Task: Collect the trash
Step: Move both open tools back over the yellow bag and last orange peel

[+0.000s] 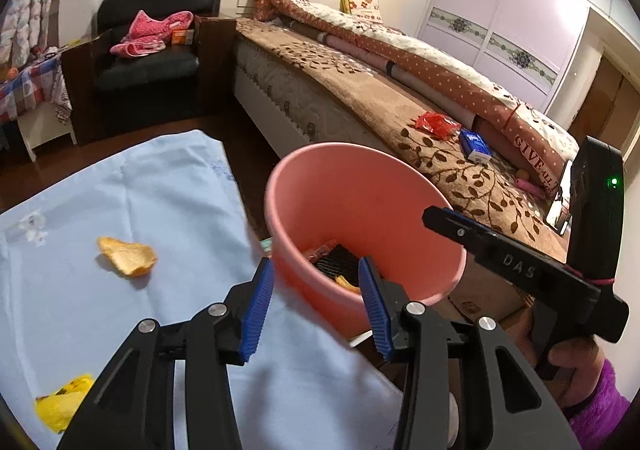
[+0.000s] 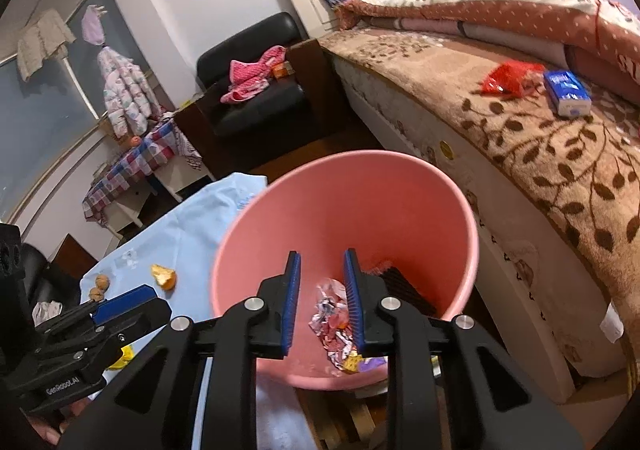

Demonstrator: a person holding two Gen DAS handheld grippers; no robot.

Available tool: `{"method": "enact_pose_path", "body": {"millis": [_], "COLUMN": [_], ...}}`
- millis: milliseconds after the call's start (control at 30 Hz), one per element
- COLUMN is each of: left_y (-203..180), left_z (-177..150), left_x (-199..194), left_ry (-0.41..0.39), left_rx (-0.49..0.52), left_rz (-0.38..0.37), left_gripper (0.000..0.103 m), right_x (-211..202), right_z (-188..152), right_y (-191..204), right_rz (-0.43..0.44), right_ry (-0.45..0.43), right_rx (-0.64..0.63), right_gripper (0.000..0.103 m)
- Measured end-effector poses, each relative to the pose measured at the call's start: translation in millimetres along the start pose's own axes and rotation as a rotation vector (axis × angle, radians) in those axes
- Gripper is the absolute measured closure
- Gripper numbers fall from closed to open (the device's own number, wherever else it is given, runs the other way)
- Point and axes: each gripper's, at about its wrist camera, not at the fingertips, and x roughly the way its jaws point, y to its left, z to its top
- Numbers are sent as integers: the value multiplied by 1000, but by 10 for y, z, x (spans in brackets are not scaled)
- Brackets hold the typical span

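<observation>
A pink bin (image 1: 360, 186) (image 2: 360, 194) stands between the blue-clothed table (image 1: 120, 190) and the bed. My left gripper (image 1: 316, 264) hovers at its near rim, open, with nothing between the pads. Over the bin's mouth my right gripper (image 2: 322, 254) stands open; a crumpled foil wrapper (image 2: 332, 306) shows loose between its fingers, inside the bin, with neither pad pressing on it. Other scraps and a black object (image 2: 404, 286) lie in the bin too. On the cloth lie an orange peel (image 1: 126, 256) (image 2: 164, 276), a yellow scrap (image 1: 64, 402), two walnuts (image 2: 100, 284) and a crumpled tissue (image 2: 46, 310).
The bed (image 1: 360, 98) runs along the right, carrying a red wrapper (image 1: 436, 124) (image 2: 506, 78) and a blue tissue pack (image 1: 474, 146) (image 2: 566, 92). A black armchair (image 1: 152, 62) with pink clothes stands behind the table. A cardboard box (image 1: 484, 298) sits beside the bin.
</observation>
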Motion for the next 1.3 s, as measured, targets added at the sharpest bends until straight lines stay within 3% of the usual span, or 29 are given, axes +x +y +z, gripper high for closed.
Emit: {"method": "enact_pose_path", "body": {"millis": [300, 500, 733, 900, 1100, 1300], "left_y": [352, 803, 1400, 1729, 1795, 1717], "left_z": [-202, -428, -788, -1047, -1173, -1079], "left_x": [-365, -702, -1180, -1383, -1289, -1019], "left_ry": [-14, -28, -38, 1, 48, 101], "left_rx": [-25, -62, -61, -43, 1, 117], "left_rz": [17, 83, 161, 179, 157, 114], "left_gripper": [60, 60, 60, 60, 60, 60], "right_x": [-84, -114, 33, 172, 314, 375], "right_z": [-51, -124, -278, -401, -521, -593], "right_y": [292, 552, 914, 1159, 1415, 1589], "right_rz": [37, 70, 133, 161, 183, 194], "right_ry": [16, 33, 102, 156, 207, 234], "right_rx": [-48, -101, -138, -178, -228, -271], "right_gripper": [80, 80, 80, 81, 81, 81]}}
